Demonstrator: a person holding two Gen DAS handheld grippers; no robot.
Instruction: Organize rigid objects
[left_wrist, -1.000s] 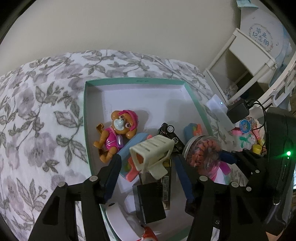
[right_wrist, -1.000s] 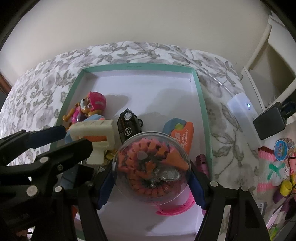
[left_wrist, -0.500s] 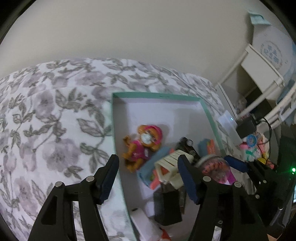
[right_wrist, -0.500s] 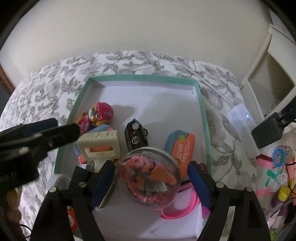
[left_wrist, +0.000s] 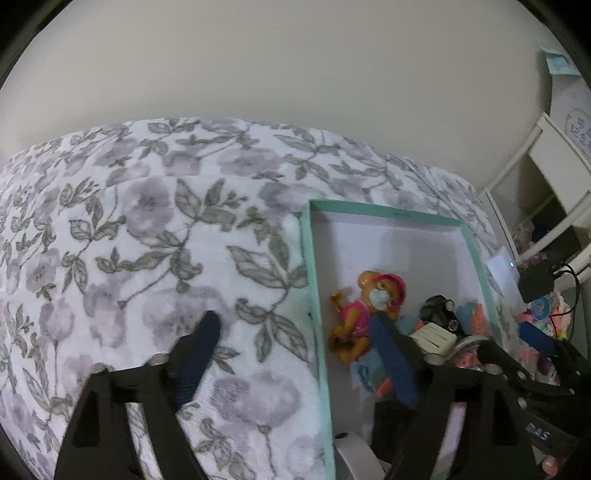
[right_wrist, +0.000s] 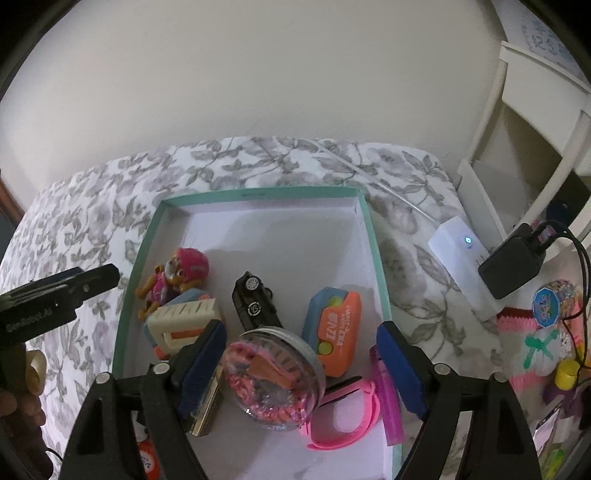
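In the teal box (right_wrist: 373, 236), my right gripper (right_wrist: 301, 363) was opening around the clear jar (right_wrist: 275, 376), pads apart; my left gripper (left_wrist: 295, 354), at nine o'clock, was opening on nothing.

Both grippers' jaws opening, seemingly empty.

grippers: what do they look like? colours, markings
Both alike. The right gripper and the left gripper are matte black angular frames with silver screws and dark blue pads on the fingers. White "GenRobot.AI" lettering runs along the left gripper's body in the right wrist view. No sleeves visible.
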